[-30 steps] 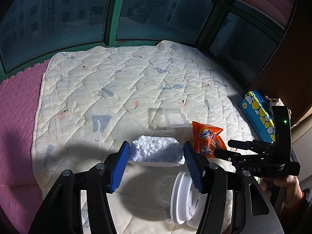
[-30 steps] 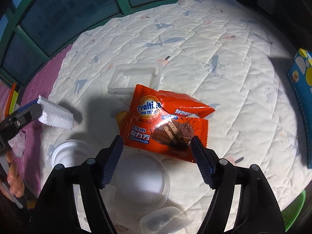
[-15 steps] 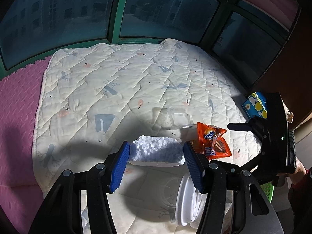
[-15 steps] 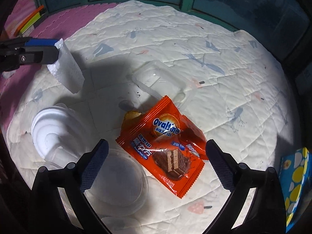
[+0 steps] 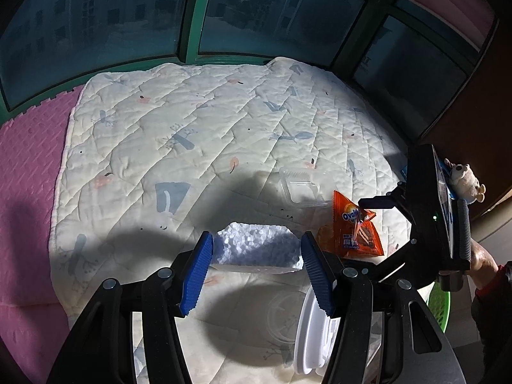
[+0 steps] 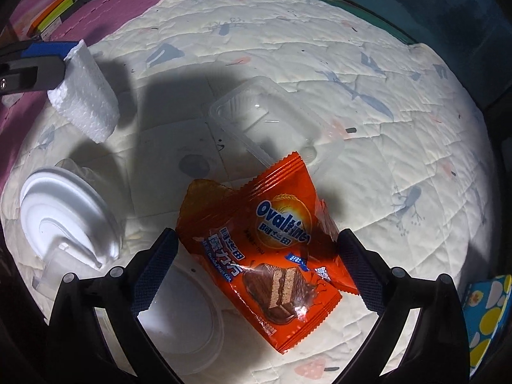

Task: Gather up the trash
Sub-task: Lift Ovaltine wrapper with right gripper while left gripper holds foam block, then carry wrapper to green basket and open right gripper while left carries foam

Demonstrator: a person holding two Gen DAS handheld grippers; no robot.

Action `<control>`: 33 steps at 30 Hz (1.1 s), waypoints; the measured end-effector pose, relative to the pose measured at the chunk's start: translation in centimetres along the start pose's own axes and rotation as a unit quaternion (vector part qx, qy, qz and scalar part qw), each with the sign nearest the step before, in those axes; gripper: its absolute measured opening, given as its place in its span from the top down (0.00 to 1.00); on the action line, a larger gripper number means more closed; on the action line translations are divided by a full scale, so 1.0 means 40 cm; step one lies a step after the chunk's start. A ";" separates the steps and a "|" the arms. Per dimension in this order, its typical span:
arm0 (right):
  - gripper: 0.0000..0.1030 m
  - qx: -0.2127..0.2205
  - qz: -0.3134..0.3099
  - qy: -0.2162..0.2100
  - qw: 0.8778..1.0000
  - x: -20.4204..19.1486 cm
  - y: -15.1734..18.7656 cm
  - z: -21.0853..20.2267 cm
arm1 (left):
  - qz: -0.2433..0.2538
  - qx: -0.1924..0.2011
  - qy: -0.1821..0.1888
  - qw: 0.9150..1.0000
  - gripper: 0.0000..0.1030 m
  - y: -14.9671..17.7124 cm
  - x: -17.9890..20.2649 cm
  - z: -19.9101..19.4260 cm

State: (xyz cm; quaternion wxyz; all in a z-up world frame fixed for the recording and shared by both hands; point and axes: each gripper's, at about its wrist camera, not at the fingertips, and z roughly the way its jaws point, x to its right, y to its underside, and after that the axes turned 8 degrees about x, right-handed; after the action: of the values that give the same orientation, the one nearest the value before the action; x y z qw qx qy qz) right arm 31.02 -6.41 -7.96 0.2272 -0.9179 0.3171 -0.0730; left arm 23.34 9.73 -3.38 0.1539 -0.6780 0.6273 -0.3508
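Left tongs (image 5: 254, 267): closed on the foam block (image 5: 257, 249), a blue pad pressed to each end; the block hangs above the quilt (image 5: 198, 134) and casts a shadow on it.
Right tongs (image 6: 256, 267): spread wide, one finger on each side of the orange wrapper (image 6: 272, 256); the pads do not press it, and whether they touch its edges cannot be told.
Foam block, right view (image 6: 84, 92): white, rough-edged, tilted, gripped at its upper end by the left tongs' blue pad.
Orange wrapper: Ovaltine snack pack with a chocolate wafer printed on it, lying crumpled on the quilt between the right fingers, its top torn open; seen small in the left view (image 5: 355, 230), just below the right tongs' tip.
Clear tray (image 6: 275, 124): transparent plastic, on the quilt just beyond the wrapper, its near rim under the wrapper's top edge.
White lid (image 6: 68, 217): round foam piece with ridges, left of the wrapper, well below the block.
Clear cup lid (image 6: 185, 313): round, see-through, beside the wrapper's lower left, partly behind the right tongs' left finger.
Quilt: cream, quilted, printed with small blue and pink figures, spread over a pink mat (image 5: 28, 166).
Box (image 6: 486, 313): blue with yellow and white spots, at the right edge of the quilt.
Green basket (image 5: 440, 304): only a rim shows, low right in the left view.
Windows (image 5: 256, 9): dark panes in green frames behind the quilt.
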 end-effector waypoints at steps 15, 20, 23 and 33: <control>0.28 0.036 0.105 -0.024 0.994 0.052 0.030 -0.026 | -0.001 0.005 0.004 1.000 0.47 -0.010 0.015 -0.007; 0.36 0.062 0.129 -0.032 0.989 0.048 0.049 -0.065 | 0.002 0.010 0.009 1.000 0.47 -0.013 0.029 -0.018; 0.37 0.085 0.152 -0.032 0.984 0.050 0.064 -0.102 | 0.005 0.012 0.014 1.000 0.47 -0.014 0.043 -0.027; 0.37 0.147 0.242 -0.004 0.959 0.046 0.189 -0.277 | 0.034 0.026 0.047 0.998 0.47 -0.015 0.150 -0.074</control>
State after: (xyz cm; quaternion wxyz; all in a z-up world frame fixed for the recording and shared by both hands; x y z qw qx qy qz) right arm 25.22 -16.90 -1.69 0.3722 -0.7702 0.5147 -0.0580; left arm 21.60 4.78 0.79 0.1533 -0.6348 0.6473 -0.3931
